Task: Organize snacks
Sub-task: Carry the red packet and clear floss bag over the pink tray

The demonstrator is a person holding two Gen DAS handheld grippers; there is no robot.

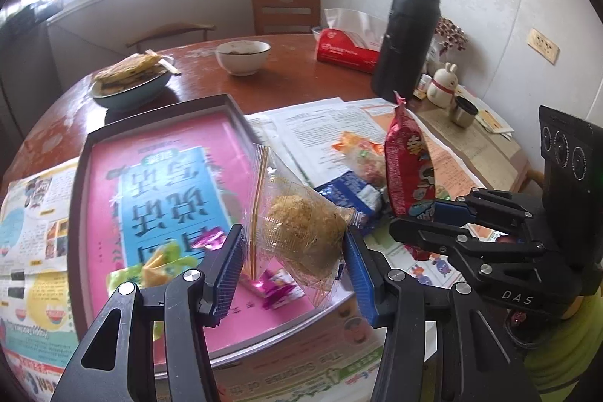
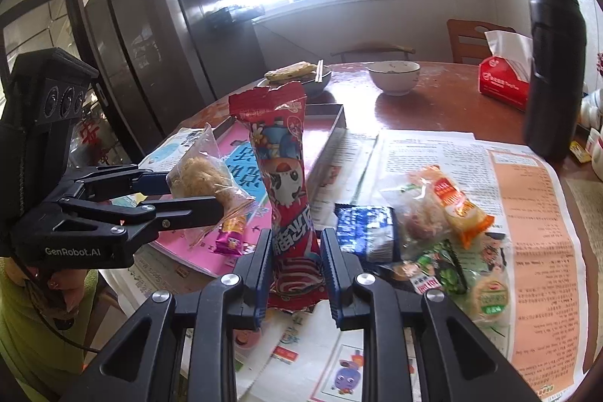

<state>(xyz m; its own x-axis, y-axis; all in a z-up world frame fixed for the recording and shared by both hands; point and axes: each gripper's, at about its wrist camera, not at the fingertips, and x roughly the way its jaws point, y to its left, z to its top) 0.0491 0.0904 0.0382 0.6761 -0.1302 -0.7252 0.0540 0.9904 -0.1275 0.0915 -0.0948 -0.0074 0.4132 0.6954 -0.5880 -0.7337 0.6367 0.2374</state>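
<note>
My left gripper point(image 1: 292, 243) is shut on a clear packet with a brown floss cake point(image 1: 301, 232) inside, held above the pink-lined tray point(image 1: 158, 123). From the right wrist view the same cake packet point(image 2: 199, 172) hangs in the left gripper point(image 2: 205, 193) over the tray point(image 2: 335, 123). My right gripper point(image 2: 296, 251) is shut on a tall red snack packet point(image 2: 286, 176), upright above the newspaper. In the left wrist view that red packet point(image 1: 407, 161) stands at the right in the right gripper point(image 1: 422, 213). Small pink and yellow-green sweets point(image 1: 279, 285) lie in the tray.
A heap of loose snacks point(image 2: 426, 228) lies on the newspaper point(image 2: 527, 213), a blue packet point(image 2: 365, 232) among them. A black flask point(image 2: 554, 70), a red tissue box point(image 2: 501, 81), a white bowl point(image 2: 394, 76) and a plate of flatbread point(image 2: 294, 74) stand farther back on the round table.
</note>
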